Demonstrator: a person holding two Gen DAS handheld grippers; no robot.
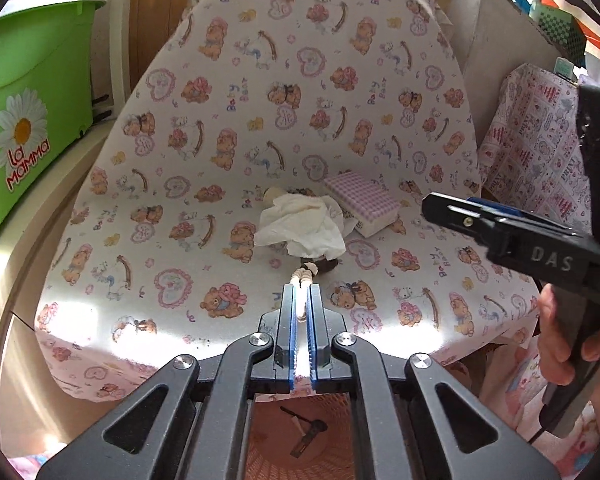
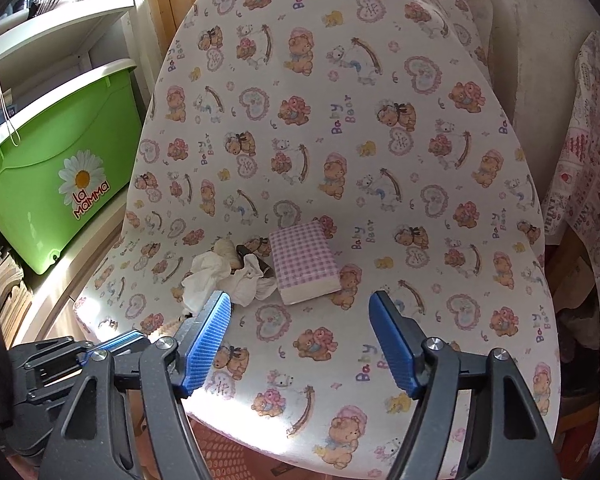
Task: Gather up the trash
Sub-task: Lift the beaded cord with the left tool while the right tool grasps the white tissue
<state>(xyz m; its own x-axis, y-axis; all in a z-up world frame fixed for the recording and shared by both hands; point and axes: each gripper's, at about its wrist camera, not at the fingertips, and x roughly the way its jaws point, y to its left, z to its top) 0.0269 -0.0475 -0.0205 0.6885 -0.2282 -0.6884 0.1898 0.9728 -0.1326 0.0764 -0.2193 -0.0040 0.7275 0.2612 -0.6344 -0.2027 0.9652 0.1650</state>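
**Left gripper pinching cord end, tissue pile on covered seat not yet taken**

The trash pile is seen on the bear-print cover (image 1: 228,128), in the dip where seat meets back. The crumpled white tissue (image 1: 302,226) is used as landmark. Just right of it, touching or nearly touching, a pink-checked packet (image 1: 360,200) is lying flat. Behind it a pale round lump (image 2: 225,249) and a dark item (image 2: 244,254) are partly hidden; what they are cannot be told. In front of the tissue a thin beige cord-like piece (image 1: 303,276) runs out from under it toward the camera.

The left gripper (image 1: 302,296) is seen with fingers nearly together, apparently clamped on the near end of that cord piece; the hold is judged from the left wrist view only. The right gripper (image 2: 300,320) is held with fingers wide apart, nothing between them, in front of the tissue and packet, its left pad near the tissue's edge.

Handling, judged: the tissue is very light, soft, collapsible, not slippery, and is best pinched at its bulky middle fold, not a loose corner which may tear. The packet looks soft-sided but holds its shape; it is best taken across the short sides. A green box (image 2: 60,184) stands well left of the tissue.
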